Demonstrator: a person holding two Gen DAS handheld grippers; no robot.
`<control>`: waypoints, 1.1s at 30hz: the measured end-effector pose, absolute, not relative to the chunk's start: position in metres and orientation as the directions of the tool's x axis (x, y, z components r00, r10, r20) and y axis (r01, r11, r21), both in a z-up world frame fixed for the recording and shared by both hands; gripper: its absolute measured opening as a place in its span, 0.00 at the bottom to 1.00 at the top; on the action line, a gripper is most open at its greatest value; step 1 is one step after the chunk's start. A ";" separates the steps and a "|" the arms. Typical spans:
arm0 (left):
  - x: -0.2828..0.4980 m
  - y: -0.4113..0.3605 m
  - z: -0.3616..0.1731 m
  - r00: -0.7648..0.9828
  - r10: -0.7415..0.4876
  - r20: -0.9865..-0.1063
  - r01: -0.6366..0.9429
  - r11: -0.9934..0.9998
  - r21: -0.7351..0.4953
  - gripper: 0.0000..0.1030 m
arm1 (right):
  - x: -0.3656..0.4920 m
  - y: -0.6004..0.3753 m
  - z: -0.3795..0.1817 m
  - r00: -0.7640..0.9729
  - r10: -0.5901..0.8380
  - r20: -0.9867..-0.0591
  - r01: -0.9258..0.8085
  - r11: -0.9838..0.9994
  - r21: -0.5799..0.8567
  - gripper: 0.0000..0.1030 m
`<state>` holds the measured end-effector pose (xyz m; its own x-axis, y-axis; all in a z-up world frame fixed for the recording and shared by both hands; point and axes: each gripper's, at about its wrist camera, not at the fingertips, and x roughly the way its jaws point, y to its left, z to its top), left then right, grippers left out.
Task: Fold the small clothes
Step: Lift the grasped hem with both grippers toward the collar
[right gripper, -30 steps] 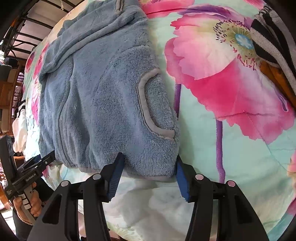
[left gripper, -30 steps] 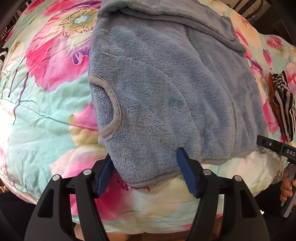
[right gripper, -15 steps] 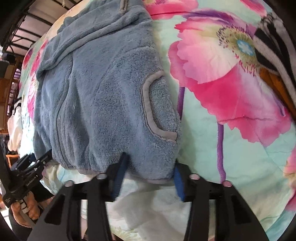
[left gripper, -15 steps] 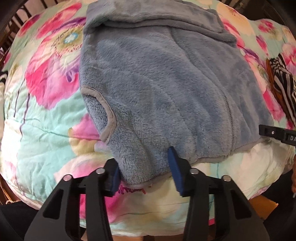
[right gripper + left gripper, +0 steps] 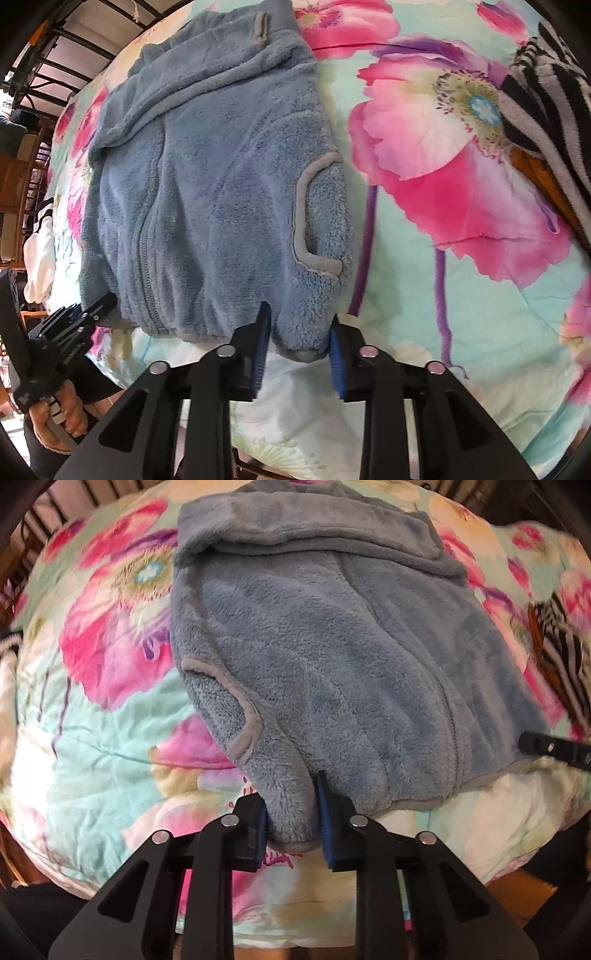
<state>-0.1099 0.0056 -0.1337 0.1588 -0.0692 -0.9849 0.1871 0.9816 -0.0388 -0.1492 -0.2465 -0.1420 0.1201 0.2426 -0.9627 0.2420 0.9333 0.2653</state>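
Observation:
A small blue fleece vest (image 5: 332, 672) with grey trim lies flat on a floral quilt (image 5: 92, 720), its hem toward me. My left gripper (image 5: 291, 823) is shut on the vest's near left hem corner, with fleece bunched between the blue pads. My right gripper (image 5: 299, 339) is shut on the near right hem corner of the vest (image 5: 207, 192), below the grey-edged armhole (image 5: 306, 221). The left gripper also shows at the lower left of the right wrist view (image 5: 70, 328), and the right gripper at the right edge of the left wrist view (image 5: 554, 747).
A black-and-white striped garment with orange (image 5: 546, 110) lies on the quilt to the right of the vest; it also shows in the left wrist view (image 5: 561, 653). A white cloth (image 5: 40, 258) hangs off the left. The quilt's near edge drops off just below both grippers.
Both grippers went from open around the hem corners to shut on them. The fleece now bunches between the pads, and the left corner is pulled slightly up.

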 end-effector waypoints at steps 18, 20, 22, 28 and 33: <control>-0.115 0.019 -0.145 0.085 -0.151 -0.985 0.112 0.984 -0.141 0.39 | -0.155 -0.272 -0.159 0.102 0.273 -0.957 0.342 0.894 0.291 0.47; -0.115 0.020 -0.142 0.099 -0.137 -0.986 0.122 0.985 -0.124 0.24 | -0.156 -0.264 -0.161 0.094 0.284 -0.954 0.307 0.903 0.299 0.26; -0.114 0.025 -0.137 0.114 -0.143 -0.983 0.118 0.984 -0.130 0.17 | -0.157 -0.257 -0.154 0.120 0.276 -0.954 0.274 0.914 0.299 0.17; -0.110 0.047 -0.113 0.172 -0.196 -0.965 0.066 0.980 -0.187 0.15 | -0.161 -0.267 -0.130 0.224 0.318 -0.921 0.304 0.875 0.376 0.14; -0.105 0.058 -0.096 0.207 -0.240 -0.948 0.022 0.970 -0.241 0.15 | -0.155 -0.271 -0.123 0.271 0.354 -0.895 0.339 0.835 0.433 0.14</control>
<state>-0.1049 0.0577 -0.0958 0.2073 -0.2399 -0.9484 0.0215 0.9704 -0.2407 -0.1554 -0.2714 -0.1229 0.2705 0.3542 -0.8952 0.3393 0.8351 0.4330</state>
